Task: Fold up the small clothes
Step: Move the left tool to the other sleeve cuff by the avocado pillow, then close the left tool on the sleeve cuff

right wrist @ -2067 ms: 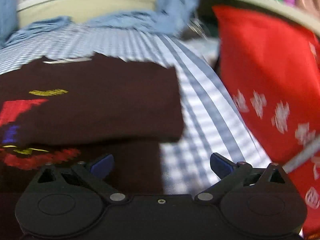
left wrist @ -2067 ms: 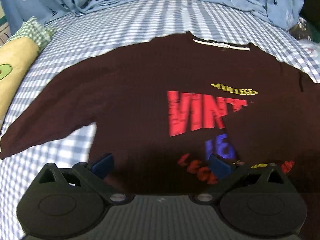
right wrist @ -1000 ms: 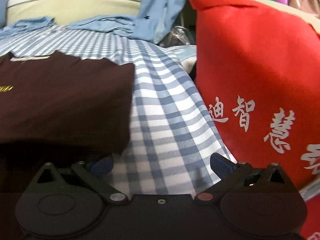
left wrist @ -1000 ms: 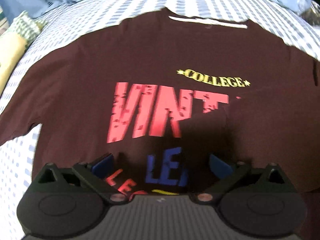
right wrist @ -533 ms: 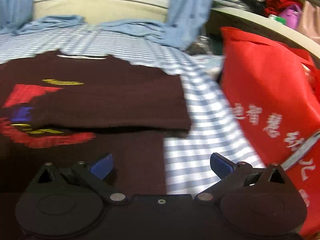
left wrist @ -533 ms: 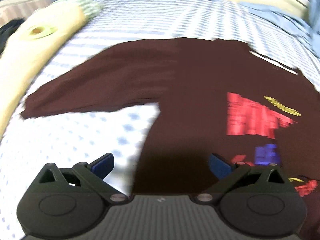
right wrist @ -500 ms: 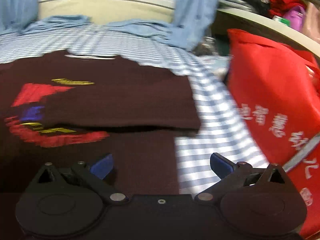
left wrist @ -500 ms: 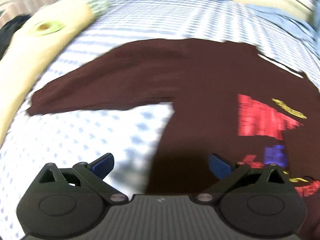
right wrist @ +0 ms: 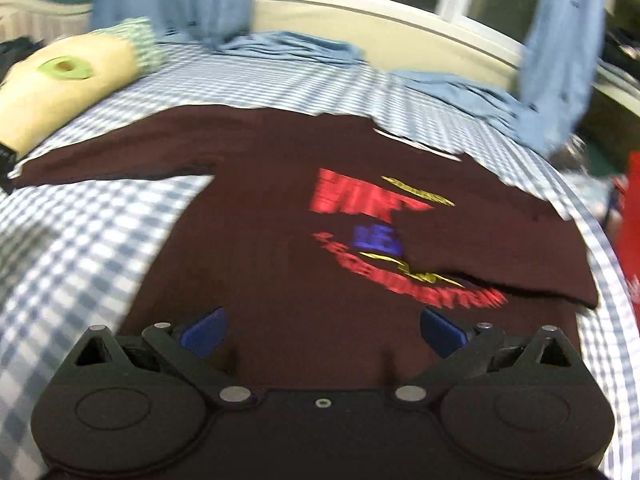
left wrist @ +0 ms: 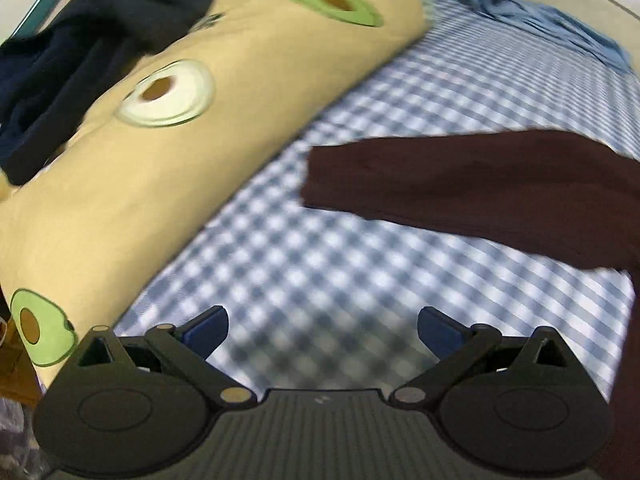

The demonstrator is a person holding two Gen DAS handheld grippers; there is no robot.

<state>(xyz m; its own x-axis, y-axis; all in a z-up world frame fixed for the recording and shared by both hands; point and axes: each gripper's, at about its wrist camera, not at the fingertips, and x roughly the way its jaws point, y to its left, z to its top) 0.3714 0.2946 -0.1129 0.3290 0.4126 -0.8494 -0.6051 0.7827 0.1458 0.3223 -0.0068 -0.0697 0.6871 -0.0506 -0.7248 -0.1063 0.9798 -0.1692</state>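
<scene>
Maroon shirt [right wrist: 280, 240] between avocado-print pillow [left wrist: 168, 128] and red bag [right wrist: 632, 232]; both grippers [left wrist: 322, 330] [right wrist: 322, 330] spread, empty.

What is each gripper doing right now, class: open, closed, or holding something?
Left gripper: open, empty, above the checked sheet.
Right gripper: open, empty, above the shirt.

Yellow avocado-print pillow [left wrist: 208, 92] on blue checked sheet [left wrist: 320, 264]; dark garment [left wrist: 80, 40] draped over pillow; red bag [right wrist: 630, 232] at right.
</scene>
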